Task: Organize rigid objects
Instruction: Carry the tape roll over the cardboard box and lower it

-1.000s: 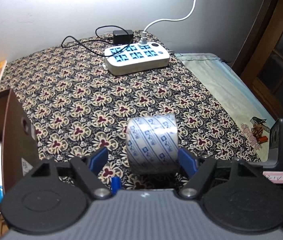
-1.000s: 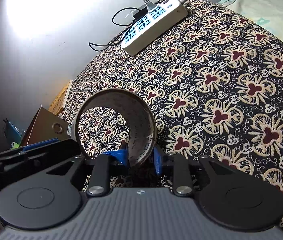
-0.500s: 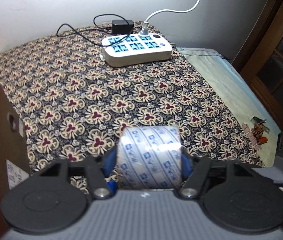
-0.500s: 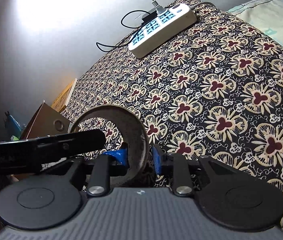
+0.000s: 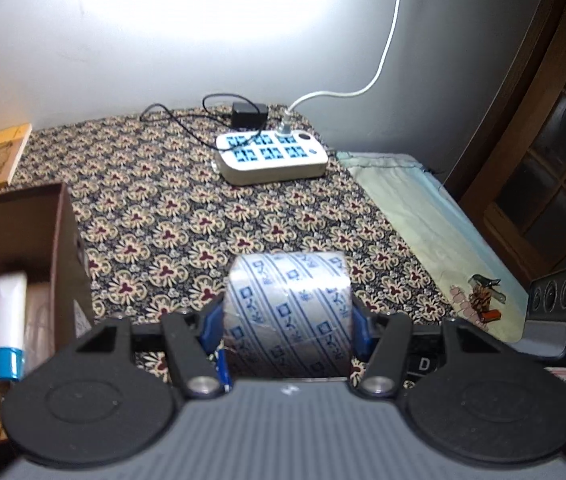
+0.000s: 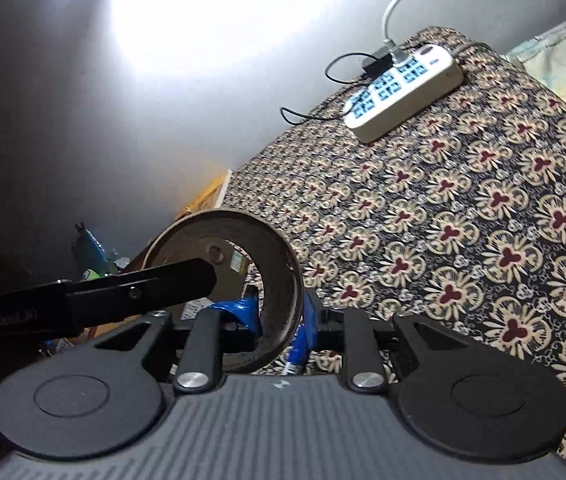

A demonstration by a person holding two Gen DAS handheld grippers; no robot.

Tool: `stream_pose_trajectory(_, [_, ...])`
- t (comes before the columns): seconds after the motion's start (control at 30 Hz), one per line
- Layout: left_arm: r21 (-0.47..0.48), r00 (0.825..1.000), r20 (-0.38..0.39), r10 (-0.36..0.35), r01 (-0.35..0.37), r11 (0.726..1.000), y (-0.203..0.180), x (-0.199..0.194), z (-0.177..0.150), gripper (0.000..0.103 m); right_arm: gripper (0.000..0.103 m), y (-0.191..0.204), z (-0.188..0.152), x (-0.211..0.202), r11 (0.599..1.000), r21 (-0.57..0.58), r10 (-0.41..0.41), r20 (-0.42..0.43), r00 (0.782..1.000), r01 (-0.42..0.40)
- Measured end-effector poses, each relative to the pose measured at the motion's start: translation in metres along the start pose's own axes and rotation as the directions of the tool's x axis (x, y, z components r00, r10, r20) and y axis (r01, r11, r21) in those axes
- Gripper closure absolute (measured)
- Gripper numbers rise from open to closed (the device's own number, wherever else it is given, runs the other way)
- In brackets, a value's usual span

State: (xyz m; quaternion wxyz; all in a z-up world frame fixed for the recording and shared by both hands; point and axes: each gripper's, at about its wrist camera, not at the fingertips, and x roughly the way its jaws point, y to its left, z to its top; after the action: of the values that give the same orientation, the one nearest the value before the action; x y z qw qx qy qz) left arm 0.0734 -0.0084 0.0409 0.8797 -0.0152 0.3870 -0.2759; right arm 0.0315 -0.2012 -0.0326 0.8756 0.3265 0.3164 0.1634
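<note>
The tape roll (image 5: 288, 312) hangs above the patterned cloth (image 5: 171, 216), its axis crossing the left gripper (image 5: 287, 326), which has just closed on its ends; the right gripper (image 6: 281, 322), likewise closing, pinches its wall; the cardboard box (image 5: 23, 240) lies left.

Letter "D" on black device (image 5: 423, 364).

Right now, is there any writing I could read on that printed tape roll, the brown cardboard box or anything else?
"D": white letter on a dark object just right of the tape roll.
Clear tape roll with blue print: squares and characters, too blurred to read.
Brown cardboard box: white side label, too small to read.
Left gripper's black finger: raised lettering, too blurred to read.
</note>
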Motion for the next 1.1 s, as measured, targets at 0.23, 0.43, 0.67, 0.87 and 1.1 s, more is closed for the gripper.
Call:
stream_pose_trajectory(0.23, [-0.05,0.986,0.16,0.043,-0.035,0.998,0.046,-0.073,0.011,0.045,0.097,0.073,0.009,0.017,0.99,-0.093,0.113,0.025,0.993,-0.11])
stream_pose_trajectory(0.43, [-0.137,0.978,0.18,0.108,-0.084,0.987,0.115,-0.112,-0.003,0.044,0.096,0.136,-0.011,0.072,0.982,-0.138,0.126,-0.047,0.991,-0.131])
stream_pose_trajectory(0.67, [-0.258,0.987,0.103,0.127,-0.097,0.961,0.206,-0.12,-0.039,0.044,0.095,0.188,-0.054,0.145,0.983,-0.179,0.022,-0.138,0.99,-0.047])
stream_pose_trajectory(0.87, [-0.327,0.991,-0.015,0.136,-0.134,0.936,0.261,-0.103,-0.065,0.045,0.094,0.207,-0.077,0.174,0.97,-0.239,-0.089,-0.171,0.981,0.047])
stream_pose_trajectory(1.1, [-0.285,0.976,-0.055,0.211,-0.218,0.934,0.286,-0.109,-0.07,0.032,0.092,0.208,-0.079,0.174,0.97,-0.22,-0.13,-0.129,0.983,0.1])
